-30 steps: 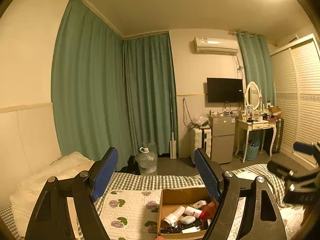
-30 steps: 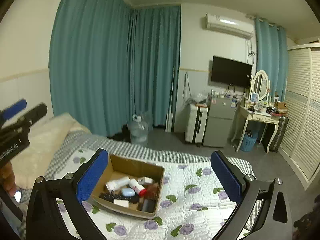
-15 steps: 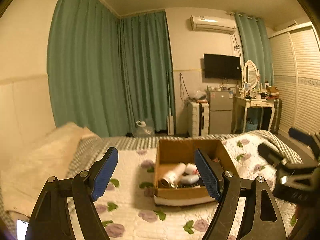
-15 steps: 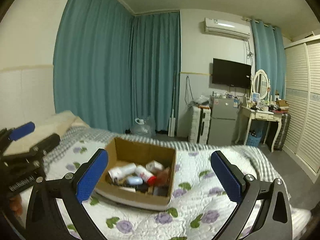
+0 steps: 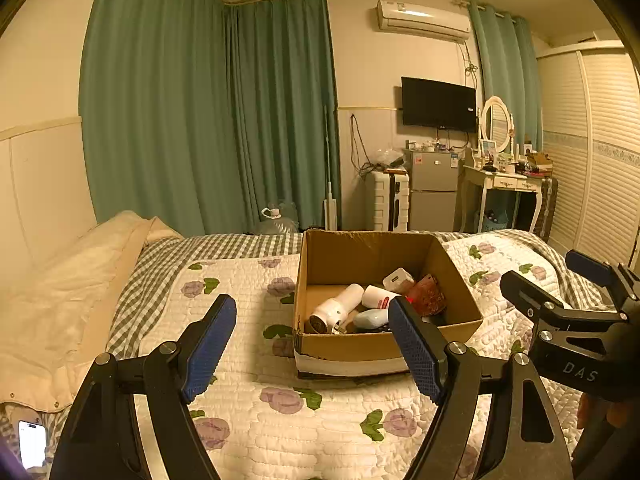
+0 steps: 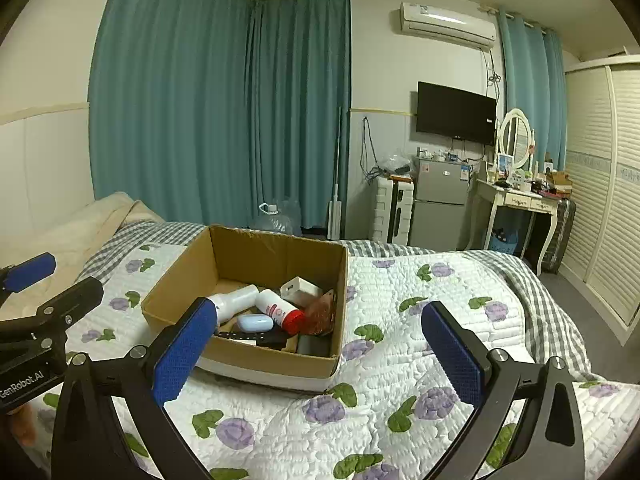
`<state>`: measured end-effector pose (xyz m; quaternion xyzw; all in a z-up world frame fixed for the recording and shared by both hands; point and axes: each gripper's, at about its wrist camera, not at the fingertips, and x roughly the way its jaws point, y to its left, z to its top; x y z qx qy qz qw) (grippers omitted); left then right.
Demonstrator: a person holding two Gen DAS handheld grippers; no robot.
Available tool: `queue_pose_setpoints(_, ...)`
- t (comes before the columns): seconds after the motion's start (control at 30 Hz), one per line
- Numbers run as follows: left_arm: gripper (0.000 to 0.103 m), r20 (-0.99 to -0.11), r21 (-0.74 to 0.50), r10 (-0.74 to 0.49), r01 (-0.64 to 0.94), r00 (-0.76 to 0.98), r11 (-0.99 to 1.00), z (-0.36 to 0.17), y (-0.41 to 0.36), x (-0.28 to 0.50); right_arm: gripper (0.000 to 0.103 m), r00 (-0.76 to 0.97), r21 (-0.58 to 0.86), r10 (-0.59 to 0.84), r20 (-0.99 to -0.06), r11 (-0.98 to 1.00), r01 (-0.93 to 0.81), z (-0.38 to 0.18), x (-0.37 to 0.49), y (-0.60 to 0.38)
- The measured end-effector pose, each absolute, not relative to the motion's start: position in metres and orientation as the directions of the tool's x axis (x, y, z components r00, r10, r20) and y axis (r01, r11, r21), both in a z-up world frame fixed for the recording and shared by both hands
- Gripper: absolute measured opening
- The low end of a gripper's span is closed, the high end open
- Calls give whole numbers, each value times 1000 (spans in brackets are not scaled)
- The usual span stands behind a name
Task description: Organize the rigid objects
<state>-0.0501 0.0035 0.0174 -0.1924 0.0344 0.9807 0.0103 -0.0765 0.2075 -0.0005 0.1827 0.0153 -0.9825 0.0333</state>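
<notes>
An open cardboard box (image 5: 376, 350) (image 6: 280, 362) sits on the flowered quilt of a bed. It holds a white bottle (image 5: 334, 309) (image 6: 236, 300), a white tube with a red cap (image 6: 278, 312), a pale blue case (image 6: 255, 323), a white charger (image 5: 398, 280), a reddish item (image 5: 426, 294) and dark remotes (image 6: 244, 336). My left gripper (image 5: 312, 344) is open and empty, just short of the box. My right gripper (image 6: 320, 350) is open and empty, near the box's front right corner.
The quilt (image 6: 400, 400) covers the bed, with a cream pillow (image 5: 60, 292) at the left. A phone (image 5: 32, 442) lies at the bed's near left edge. Curtains, a water jug (image 6: 274, 220), fridge (image 6: 438, 204), TV and dressing table (image 6: 516, 200) stand beyond the bed.
Both grippers have tilted down and come closer to the box, which now looms larger. Both stay open and empty.
</notes>
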Motion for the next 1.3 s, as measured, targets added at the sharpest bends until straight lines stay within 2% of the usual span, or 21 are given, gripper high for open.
queue_pose_setpoints(1.3,81,-399,64,-9,-18,-917,-998,19,-5,-52,103,-919,-17,-55,-391,-998,67,-1,-77,206)
